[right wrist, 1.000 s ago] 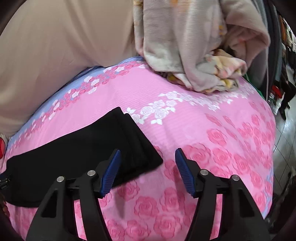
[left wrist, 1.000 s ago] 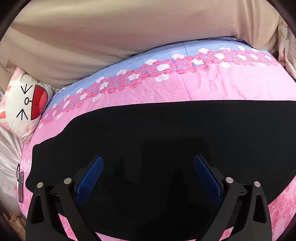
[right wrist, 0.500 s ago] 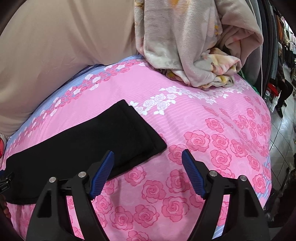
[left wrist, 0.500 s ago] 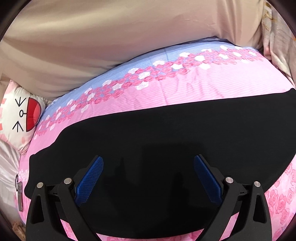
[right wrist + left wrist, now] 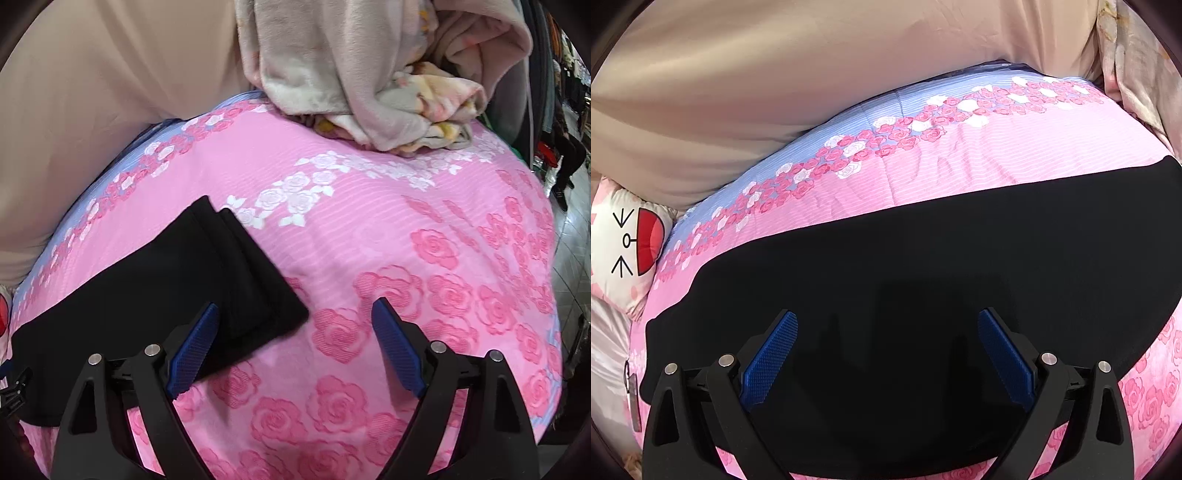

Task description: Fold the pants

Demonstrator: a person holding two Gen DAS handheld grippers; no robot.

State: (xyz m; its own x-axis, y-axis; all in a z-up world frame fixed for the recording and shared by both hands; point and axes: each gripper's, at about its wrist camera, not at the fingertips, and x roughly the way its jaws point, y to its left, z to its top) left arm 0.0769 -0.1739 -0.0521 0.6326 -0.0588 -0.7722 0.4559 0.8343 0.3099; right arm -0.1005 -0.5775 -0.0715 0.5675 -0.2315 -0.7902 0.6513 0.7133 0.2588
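Right wrist view shows the long black soft pants (image 5: 155,280) lying flat on the pink rose bed cover (image 5: 424,258), both the right gripper (image 5: 295,343) and left gripper (image 5: 888,354) wide apart, holding nothing, so a pinch might catch only one layer and spoil the fold.

You're working on a bed spread with a pink rose-print cover (image 5: 406,229); on it lie black pants (image 5: 923,295) and, far right, a crumpled beige blanket (image 5: 369,74).
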